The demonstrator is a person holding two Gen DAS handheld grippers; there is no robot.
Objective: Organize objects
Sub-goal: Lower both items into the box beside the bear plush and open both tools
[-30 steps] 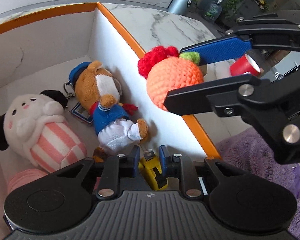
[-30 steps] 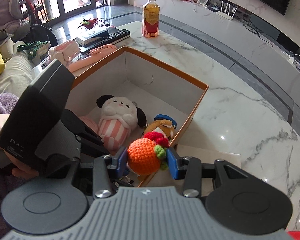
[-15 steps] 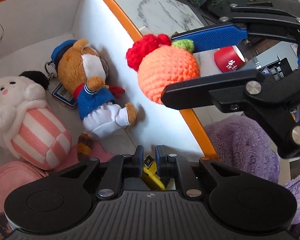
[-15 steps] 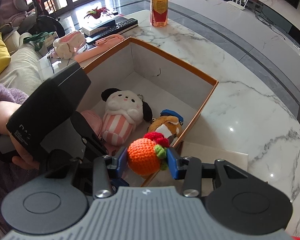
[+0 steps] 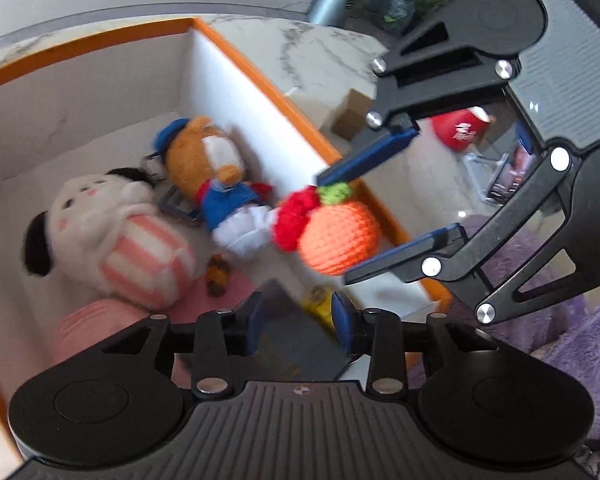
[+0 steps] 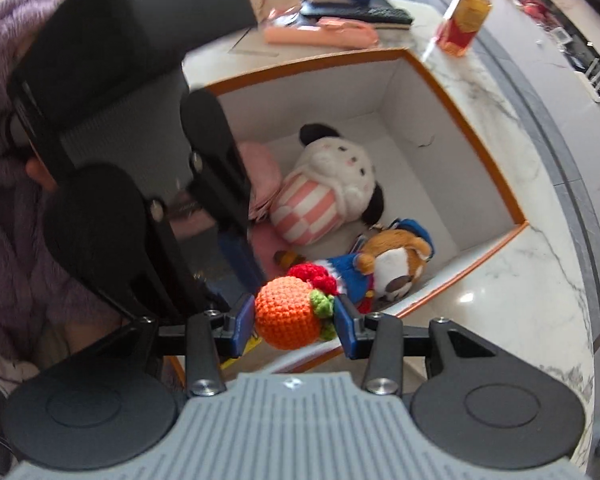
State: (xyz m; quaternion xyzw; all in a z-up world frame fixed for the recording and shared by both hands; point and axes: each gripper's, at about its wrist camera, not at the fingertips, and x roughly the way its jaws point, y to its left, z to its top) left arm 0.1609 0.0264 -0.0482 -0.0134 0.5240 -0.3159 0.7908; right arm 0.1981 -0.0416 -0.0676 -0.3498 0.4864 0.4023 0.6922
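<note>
My right gripper (image 6: 290,326) is shut on an orange crocheted ball (image 6: 286,322) with a red tuft and green leaf; in the left wrist view the ball (image 5: 340,238) hangs over the near right corner of the orange-rimmed white box (image 5: 100,46). My left gripper (image 5: 298,320) is shut on a dark flat card-like object (image 5: 296,340), low inside the box (image 6: 460,120). In the box lie a brown bear in blue clothes (image 5: 212,176), a white plush with pink stripes (image 5: 112,228) and a pink soft item (image 5: 88,324).
A yellow object (image 5: 318,304) lies beneath my left fingers. A drink bottle (image 6: 464,24), remote and pink items (image 6: 324,34) lie on the marble table beyond the box. A red cup (image 5: 460,128) and small cardboard box (image 5: 350,114) stand right of the box.
My right gripper carried the orange ball down and inward over the box's corner, close to the bear. My left gripper now holds a dark flat object instead of the yellow one.
</note>
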